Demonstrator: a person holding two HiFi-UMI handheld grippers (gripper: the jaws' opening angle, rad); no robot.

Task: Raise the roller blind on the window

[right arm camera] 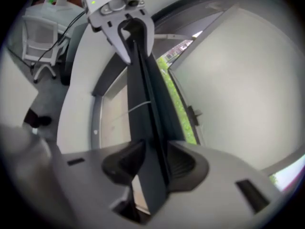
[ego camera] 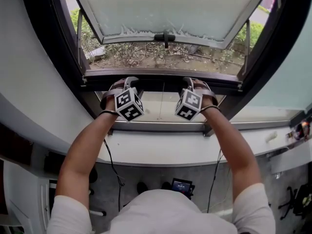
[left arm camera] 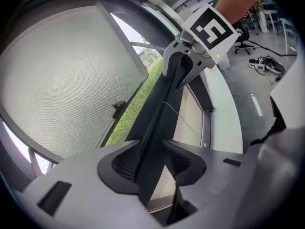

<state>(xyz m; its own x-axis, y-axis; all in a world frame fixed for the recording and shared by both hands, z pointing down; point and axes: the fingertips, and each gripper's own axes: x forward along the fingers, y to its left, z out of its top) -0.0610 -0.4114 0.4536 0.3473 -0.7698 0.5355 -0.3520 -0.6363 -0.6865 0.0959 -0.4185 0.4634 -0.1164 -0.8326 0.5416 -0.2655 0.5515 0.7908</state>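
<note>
My left gripper point(left arm camera: 151, 162) stands spread, one ribbed pad on each side of a dark bar point(left arm camera: 164, 104) that runs between them. A strip of pale cloth shows in the gap beside one pad, so nothing is pinched. My right gripper point(right arm camera: 151, 163) is set the same way: jaws apart and astride the same bar, with a sliver of light beside it, not clamped. Each gripper sees the other further along the bar. In the head view the two sit side by side near the bar's middle, with their marker cubes turned toward me.

Just on my side of the bar lies the roller blind point(ego camera: 146, 106), a flat, plain cream sheet without folds or pattern. It reaches from the bar to the grey lower frame point(ego camera: 161, 126). A thin cord point(ego camera: 161, 101) crosses it, running from the bar toward that frame. The sheet is wider than it is deep, and its long axis runs along the bar, from left to right across the window. I cannot tell whether the bar is the blind's own rail or part of the window frame.

Beyond the bar a frosted sash point(ego camera: 170, 9) tilts outward, with a dark handle point(ego camera: 165, 37) on its lower edge and grass and bare ground point(ego camera: 146, 57) beneath it. On my side of the bar, past the blind, runs a white sill point(ego camera: 161, 147)
</note>
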